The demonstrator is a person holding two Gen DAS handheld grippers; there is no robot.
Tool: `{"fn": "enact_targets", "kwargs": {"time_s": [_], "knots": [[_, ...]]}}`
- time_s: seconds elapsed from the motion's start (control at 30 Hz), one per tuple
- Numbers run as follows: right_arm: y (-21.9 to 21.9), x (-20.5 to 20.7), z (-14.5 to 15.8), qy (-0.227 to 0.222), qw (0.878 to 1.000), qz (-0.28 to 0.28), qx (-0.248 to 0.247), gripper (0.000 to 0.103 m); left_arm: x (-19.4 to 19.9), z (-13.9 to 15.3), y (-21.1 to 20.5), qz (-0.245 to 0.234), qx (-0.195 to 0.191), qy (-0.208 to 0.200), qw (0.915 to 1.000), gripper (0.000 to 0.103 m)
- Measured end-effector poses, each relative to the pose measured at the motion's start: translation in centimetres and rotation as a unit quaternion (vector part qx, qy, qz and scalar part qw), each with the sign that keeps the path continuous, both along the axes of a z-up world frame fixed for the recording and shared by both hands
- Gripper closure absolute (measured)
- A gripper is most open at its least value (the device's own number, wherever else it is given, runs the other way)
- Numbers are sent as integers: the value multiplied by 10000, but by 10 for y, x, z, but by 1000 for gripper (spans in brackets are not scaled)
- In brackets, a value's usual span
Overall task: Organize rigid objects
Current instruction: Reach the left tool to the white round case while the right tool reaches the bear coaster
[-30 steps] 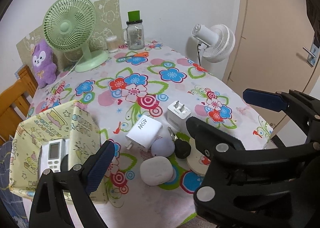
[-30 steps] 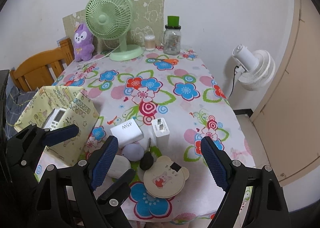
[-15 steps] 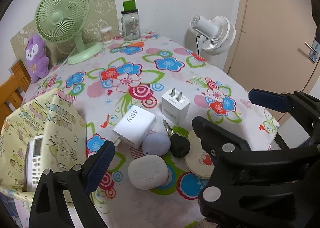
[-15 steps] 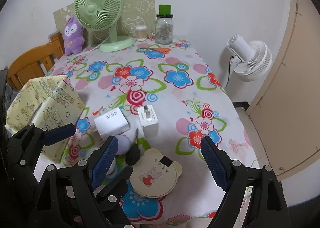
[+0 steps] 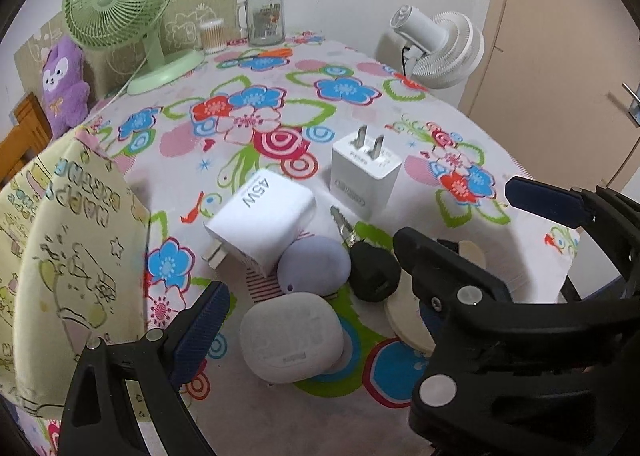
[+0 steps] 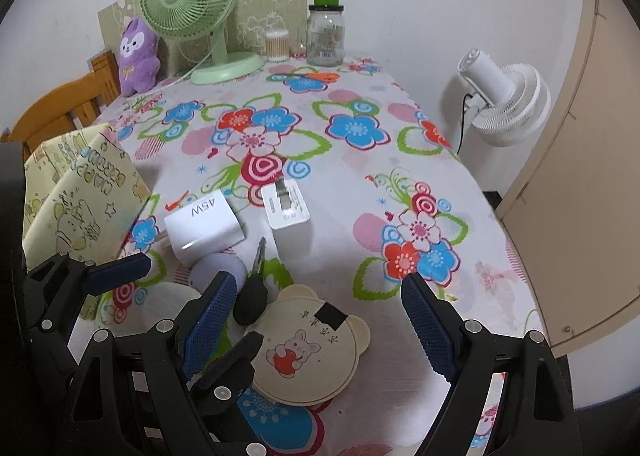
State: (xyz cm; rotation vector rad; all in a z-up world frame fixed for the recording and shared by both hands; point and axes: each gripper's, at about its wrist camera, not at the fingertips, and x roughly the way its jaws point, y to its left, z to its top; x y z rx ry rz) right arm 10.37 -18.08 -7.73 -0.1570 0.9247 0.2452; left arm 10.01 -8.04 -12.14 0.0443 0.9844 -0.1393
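Jaws on my left gripper (image 5: 304, 320) gape wide and empty over the white oval case (image 5: 292, 337). My right gripper (image 6: 316, 320) is equally spread, empty, above the bear-shaped disc (image 6: 306, 352). Beyond lie the lavender case (image 5: 314, 264), black key (image 5: 370, 270), 45W charger (image 5: 262, 221) and upright plug adapter (image 5: 365, 175). A yellow patterned box (image 5: 60, 256) stands left.

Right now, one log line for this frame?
left tongs: open, over white case | right tongs: open, over bear-shaped disc | nothing held | chargers, key on tablecloth
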Motion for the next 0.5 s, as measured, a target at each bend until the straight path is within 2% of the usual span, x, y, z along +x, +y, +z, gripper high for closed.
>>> {"fn": "enact_targets", "kwargs": {"time_s": [0.2, 0.5], "knots": [[-1, 1, -14, 124, 9999, -114, -9, 16, -1, -10, 4, 30, -35, 114, 9999, 6], [-8, 0, -29, 451, 9978, -416, 261, 16, -9, -10, 9, 11, -76, 6, 10000, 6]]}}
